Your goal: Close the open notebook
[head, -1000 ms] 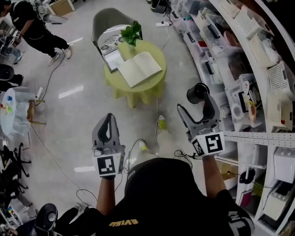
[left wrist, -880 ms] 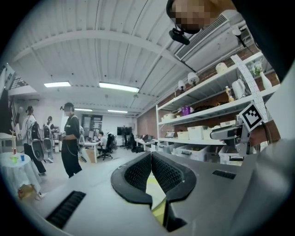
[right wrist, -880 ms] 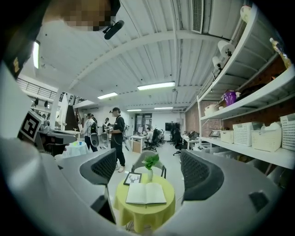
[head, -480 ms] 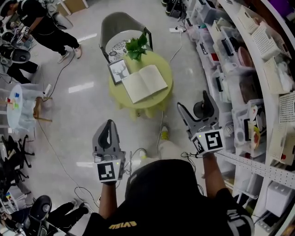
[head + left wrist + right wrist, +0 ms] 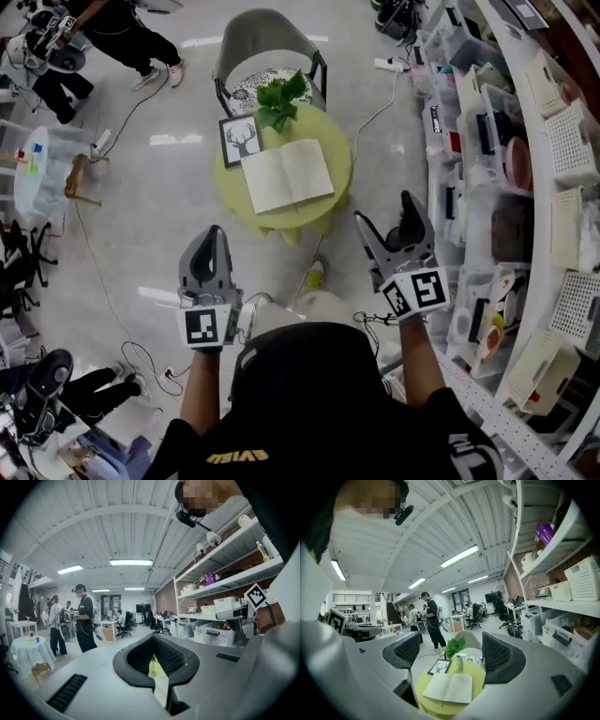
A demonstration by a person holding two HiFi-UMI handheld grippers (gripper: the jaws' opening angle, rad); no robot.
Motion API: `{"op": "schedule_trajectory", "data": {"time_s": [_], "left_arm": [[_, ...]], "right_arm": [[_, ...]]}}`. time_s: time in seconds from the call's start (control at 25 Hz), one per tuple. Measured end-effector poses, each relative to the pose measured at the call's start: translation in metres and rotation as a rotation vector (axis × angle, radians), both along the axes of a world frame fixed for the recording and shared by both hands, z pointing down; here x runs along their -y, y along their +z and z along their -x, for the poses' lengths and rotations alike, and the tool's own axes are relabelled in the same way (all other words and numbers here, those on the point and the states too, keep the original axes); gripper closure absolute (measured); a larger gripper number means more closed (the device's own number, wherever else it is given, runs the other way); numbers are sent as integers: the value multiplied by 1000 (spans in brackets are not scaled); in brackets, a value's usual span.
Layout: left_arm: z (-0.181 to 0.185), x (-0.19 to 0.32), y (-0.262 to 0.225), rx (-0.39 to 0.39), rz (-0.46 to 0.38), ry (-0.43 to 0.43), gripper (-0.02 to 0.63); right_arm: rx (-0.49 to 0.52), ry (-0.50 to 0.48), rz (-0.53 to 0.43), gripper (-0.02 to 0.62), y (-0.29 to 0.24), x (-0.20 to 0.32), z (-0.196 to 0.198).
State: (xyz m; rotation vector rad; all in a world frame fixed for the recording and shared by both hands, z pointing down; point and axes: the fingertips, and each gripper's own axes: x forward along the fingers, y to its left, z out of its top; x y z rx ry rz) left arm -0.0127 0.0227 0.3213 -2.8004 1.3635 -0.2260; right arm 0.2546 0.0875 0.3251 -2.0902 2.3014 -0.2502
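From the head view, a round yellow-green table [image 5: 319, 211] stands on a glossy pale floor [image 5: 159, 234] crossed by loose cables. The open notebook [image 5: 288, 175] lies flat on the tabletop, pages up. A framed deer picture [image 5: 241, 141] stands just beside the notebook's far left corner, with a leafy plant [image 5: 279, 98] behind it. A grey chair [image 5: 267, 47] sits at the table's far side. Curving shelves [image 5: 525, 187] packed with clear bins and white baskets fill the right side. A small cloth-covered table [image 5: 37, 183] stands at the far left. The left gripper [image 5: 211, 236] and the right gripper [image 5: 387, 220] are both held up in front of the person, well apart from the table.

In the left gripper view, the left gripper [image 5: 153, 641] has its dark pads clenched together with nothing caught between them. Only a sliver of the yellow-green table shows through the gap. Beyond it, a person in black [image 5: 85, 618] stands in an open workroom with ceiling strip lights.

In the right gripper view, the right gripper [image 5: 451, 651] is released, its jaws wide apart and empty. Framed between them in the distance are the table, the open notebook [image 5: 449, 687], the deer picture [image 5: 439, 666] and the plant [image 5: 454, 646].
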Motion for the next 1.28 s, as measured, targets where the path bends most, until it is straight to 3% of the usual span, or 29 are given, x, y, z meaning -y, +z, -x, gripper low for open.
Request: {"op": "schedule_trajectory", "data": {"time_s": [0.16, 0.44, 0.76, 1.04, 1.28], "left_arm": [[-11, 8, 14, 51, 5, -51, 588], [5, 20, 31, 49, 36, -132, 588], [23, 27, 60, 22, 75, -145, 589], [32, 53, 87, 5, 138, -92, 588], [44, 76, 117, -40, 198, -65, 588]], "right_arm": [[17, -75, 25, 201, 14, 19, -11], [62, -154, 99, 207, 47, 43, 0], [38, -290, 164, 213, 68, 56, 54], [-12, -301, 224, 213, 81, 80, 83], [-49, -236, 277, 213, 98, 99, 81]]}}
